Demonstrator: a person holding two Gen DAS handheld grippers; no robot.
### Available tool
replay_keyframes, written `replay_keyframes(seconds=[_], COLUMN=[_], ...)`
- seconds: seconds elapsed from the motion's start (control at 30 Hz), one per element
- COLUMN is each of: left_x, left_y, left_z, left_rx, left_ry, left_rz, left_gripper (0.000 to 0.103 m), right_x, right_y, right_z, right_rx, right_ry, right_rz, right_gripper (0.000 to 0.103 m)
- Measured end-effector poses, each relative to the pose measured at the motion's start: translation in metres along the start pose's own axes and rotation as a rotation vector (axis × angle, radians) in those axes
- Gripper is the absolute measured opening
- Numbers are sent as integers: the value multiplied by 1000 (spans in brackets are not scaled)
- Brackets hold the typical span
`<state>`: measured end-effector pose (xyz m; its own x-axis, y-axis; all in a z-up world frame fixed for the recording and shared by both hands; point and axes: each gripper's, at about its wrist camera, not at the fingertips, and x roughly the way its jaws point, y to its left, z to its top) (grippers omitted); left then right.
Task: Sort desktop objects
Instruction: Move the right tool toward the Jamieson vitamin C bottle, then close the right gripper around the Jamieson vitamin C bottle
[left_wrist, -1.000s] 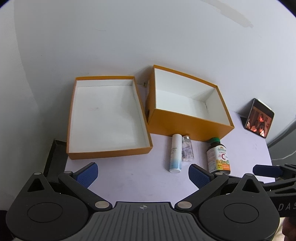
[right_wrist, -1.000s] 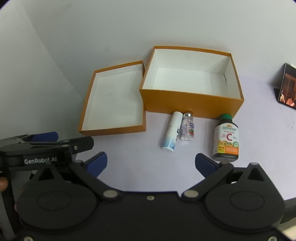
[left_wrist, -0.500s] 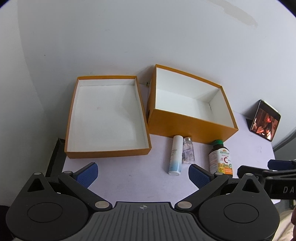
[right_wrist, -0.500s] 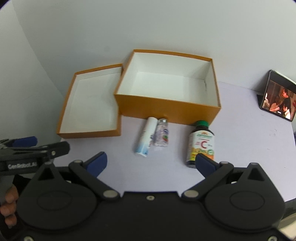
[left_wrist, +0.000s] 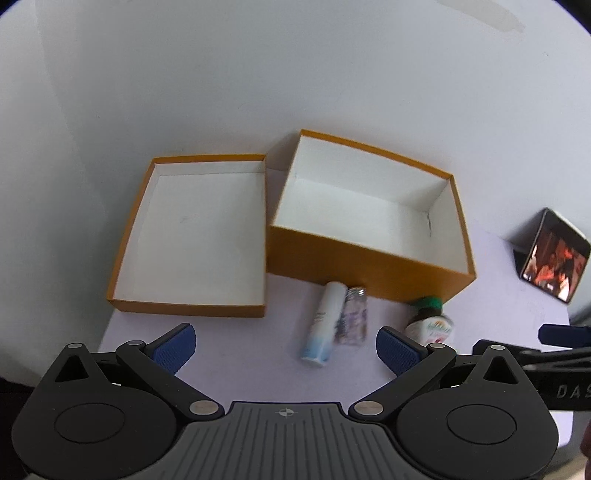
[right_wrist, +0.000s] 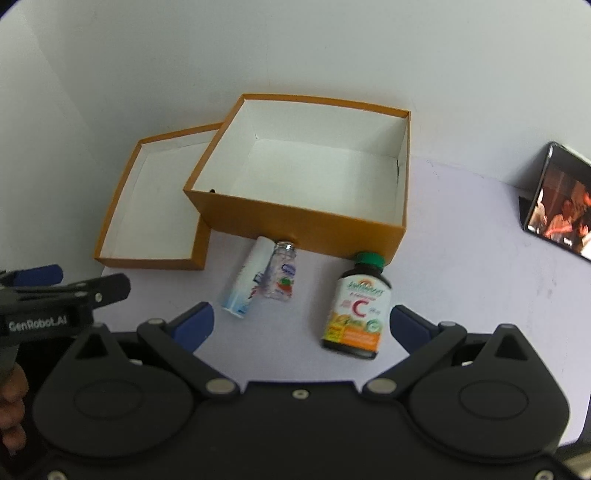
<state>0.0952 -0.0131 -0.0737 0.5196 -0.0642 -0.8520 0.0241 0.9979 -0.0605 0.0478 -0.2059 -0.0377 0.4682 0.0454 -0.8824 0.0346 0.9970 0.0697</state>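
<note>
Tube (right_wrist: 247, 280), vial (right_wrist: 282, 275) and bottle (right_wrist: 356, 306) lie before the deep box (right_wrist: 295, 218) (lid (right_wrist: 147, 206) to its left).

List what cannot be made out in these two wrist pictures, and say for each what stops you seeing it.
- Vitamin bottle, left wrist view: its lower half is hidden behind the left gripper.
- Clear vial and white tube: labels blurred and too small to read in either view.
- Phone, right wrist view: cut off by the right edge; its picture is blurred.
- Shallow box, right wrist view: its right side is hidden behind the deep box.
</note>
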Motion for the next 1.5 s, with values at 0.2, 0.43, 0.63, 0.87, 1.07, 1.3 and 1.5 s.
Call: replay_keyframes(seconds=[0.2,0.43,0.63,0.87,1.07,1.3,1.5], left_x=[3,-2,5,14,20,19,18], left_y=[-43,-76,-85,-68,-39,-6,12], left_z=[0,-3,2,21,28,28,25], left_rx=[-58,-76,-63,5,-6,-33,-67], left_ry=[-2,15,27,22,25,13,17], left_rz=[63,124,113,85,79,84,89], left_gripper=[103,103,103,103,103,103,103], right_x=[4,5,8,39,93,138,164], right_y=[-34,-59,-70,-90,-109,-131,-122], right_z=[16,21,22,17,-3,-18,-15], right_rx=[-61,-101,-106,2,59,237,300], right_ry=[6,24,9,-5,77,191,229], right_rz=[49,119,137,97,12,64,59], right_gripper=[103,103,103,102,97,82,82])
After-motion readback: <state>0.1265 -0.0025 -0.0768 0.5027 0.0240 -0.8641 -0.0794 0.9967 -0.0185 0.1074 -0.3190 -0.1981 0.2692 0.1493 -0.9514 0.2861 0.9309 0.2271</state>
